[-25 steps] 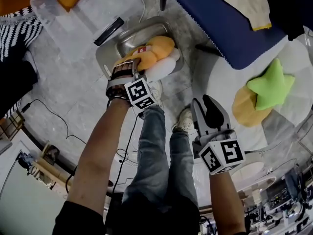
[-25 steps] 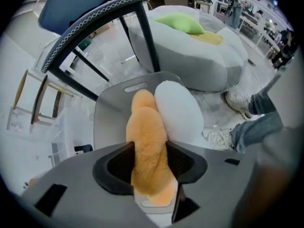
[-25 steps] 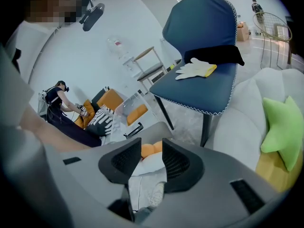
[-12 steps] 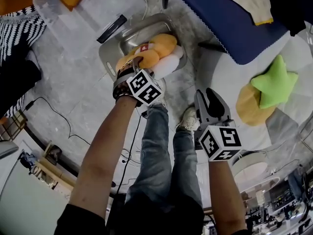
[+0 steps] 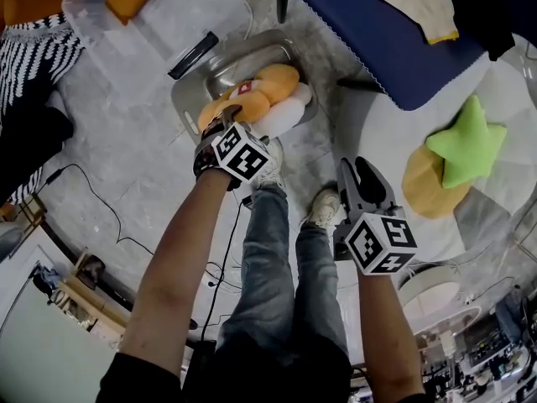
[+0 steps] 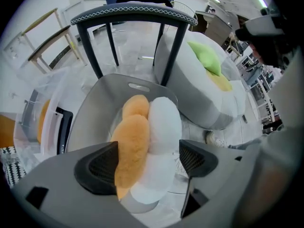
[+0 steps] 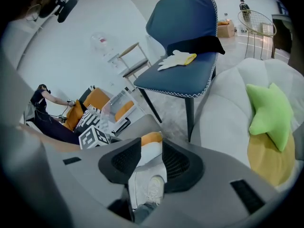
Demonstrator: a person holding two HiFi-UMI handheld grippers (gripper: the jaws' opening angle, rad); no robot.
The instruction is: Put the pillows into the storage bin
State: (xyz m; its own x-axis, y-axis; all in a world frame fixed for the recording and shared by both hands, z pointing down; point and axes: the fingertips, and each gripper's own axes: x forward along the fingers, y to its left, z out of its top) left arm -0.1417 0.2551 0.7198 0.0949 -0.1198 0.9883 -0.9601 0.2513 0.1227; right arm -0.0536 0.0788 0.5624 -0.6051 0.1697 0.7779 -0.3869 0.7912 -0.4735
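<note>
A grey storage bin point(image 5: 200, 91) stands on the floor, holding an orange and white plush pillow point(image 5: 267, 91). My left gripper point(image 5: 220, 117) hovers just over the bin's near end. In the left gripper view its jaws are opening, and the pillow point(image 6: 142, 137) lies beyond and between the pads without either pad pressing on it. The bin's wall point(image 6: 92, 113) shows around the pillow. My right gripper point(image 5: 359, 173) hangs in the air above the person's shoes, with a narrow gap between its pads point(image 7: 178, 163) and nothing in it. A green star pillow point(image 5: 466, 145) lies on a yellow round pillow point(image 5: 424, 190).
Both remaining pillows rest on a pale grey cushioned seat point(image 5: 377, 128) at the right. A blue chair point(image 5: 394, 49) with a white glove point(image 5: 419, 7) on it stands behind the bin. A clear plastic box point(image 5: 159, 15) holding something orange sits at the upper left. Cables run across the floor.
The left gripper's jaws have come apart and let go of the orange and white pillow, which now rests in the bin. The gripper has drawn back a little. The right gripper has hardly moved.
</note>
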